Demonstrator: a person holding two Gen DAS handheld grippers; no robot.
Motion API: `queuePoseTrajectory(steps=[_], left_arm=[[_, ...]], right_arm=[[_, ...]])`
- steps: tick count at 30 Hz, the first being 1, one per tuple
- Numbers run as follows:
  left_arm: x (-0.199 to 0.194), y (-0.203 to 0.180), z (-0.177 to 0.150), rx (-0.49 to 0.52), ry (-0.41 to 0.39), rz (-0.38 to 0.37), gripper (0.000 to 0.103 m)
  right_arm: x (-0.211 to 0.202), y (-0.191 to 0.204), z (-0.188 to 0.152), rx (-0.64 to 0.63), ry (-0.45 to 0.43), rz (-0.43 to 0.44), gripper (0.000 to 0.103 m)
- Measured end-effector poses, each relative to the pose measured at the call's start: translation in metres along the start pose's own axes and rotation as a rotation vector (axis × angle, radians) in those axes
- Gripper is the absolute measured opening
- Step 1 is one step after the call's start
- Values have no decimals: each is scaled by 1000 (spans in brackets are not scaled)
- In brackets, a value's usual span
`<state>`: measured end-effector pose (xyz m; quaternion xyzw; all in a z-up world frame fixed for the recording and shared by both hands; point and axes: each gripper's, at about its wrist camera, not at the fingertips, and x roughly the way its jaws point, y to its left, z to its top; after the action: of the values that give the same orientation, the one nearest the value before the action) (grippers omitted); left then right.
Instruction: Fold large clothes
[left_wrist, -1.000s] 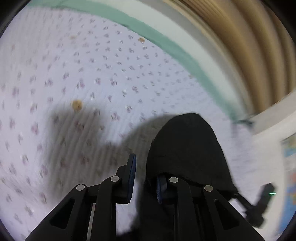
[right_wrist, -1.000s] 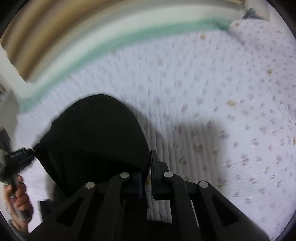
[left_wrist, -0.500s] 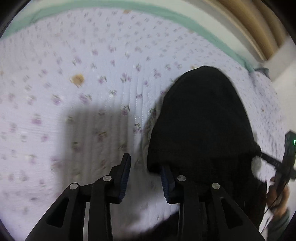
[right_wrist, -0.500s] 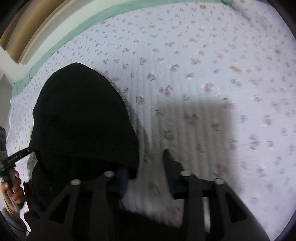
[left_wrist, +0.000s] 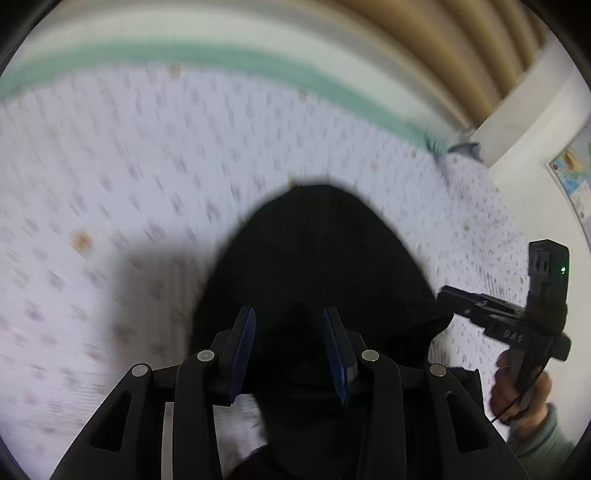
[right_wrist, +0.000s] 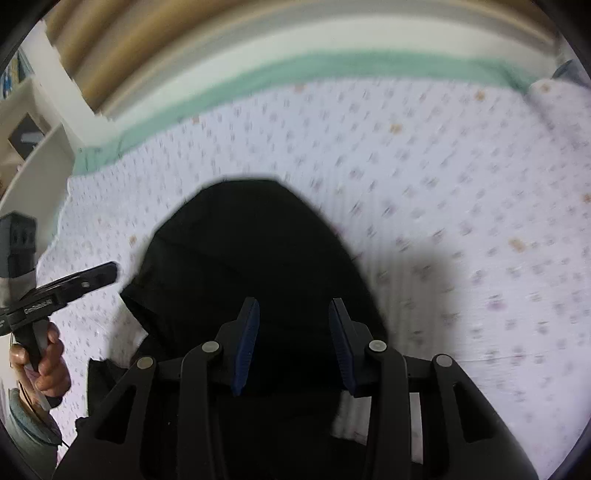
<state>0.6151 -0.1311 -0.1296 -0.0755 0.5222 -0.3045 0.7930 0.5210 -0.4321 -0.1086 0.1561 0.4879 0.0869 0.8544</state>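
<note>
A white bedspread (left_wrist: 147, 177) printed with small purple flowers is covering the whole work surface, its mint-green border (left_wrist: 229, 59) running along the far edge below a tan curtain (left_wrist: 454, 48). On it a black garment (left_wrist: 317, 266) is lying in a rounded, dark heap near the middle of the bed, its folds too dark to read; the same heap is filling the lower centre of the right wrist view (right_wrist: 251, 266). The left gripper (left_wrist: 290, 347) is hanging over the garment's near part with its blue-padded jaws spread apart and nothing between them. The right gripper (right_wrist: 293, 341) is doing the same from the other side, jaws parted and holding nothing, over the cloth. Each camera is also catching the other tool at its frame edge: the right gripper's handle in the person's right hand (left_wrist: 524, 391), and the left one in the left hand (right_wrist: 40, 362). The bedspread is looking blurred in both views.
</note>
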Motion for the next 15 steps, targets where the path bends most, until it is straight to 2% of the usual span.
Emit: queuePoseTrajectory(steps=[3, 4, 8, 11, 13, 15], left_arm=[[37, 14, -17, -80, 69, 21, 38], [47, 22, -23, -123, 73, 5, 38], [47, 26, -26, -144, 55, -13, 38], [25, 12, -23, -55, 34, 29, 36], [-1, 2, -19, 5, -15, 15, 36], [-29, -7, -7, 40, -73, -13, 42]], right_arm=[[41, -12, -19, 19, 84, -41, 40], [52, -18, -25, 25, 107, -71, 36], [62, -40, -35, 146, 104, -15, 36], [52, -34, -31, 98, 116, -24, 41], [33, -30, -26, 57, 111, 3, 42], [11, -28, -19, 21, 71, 44, 48]])
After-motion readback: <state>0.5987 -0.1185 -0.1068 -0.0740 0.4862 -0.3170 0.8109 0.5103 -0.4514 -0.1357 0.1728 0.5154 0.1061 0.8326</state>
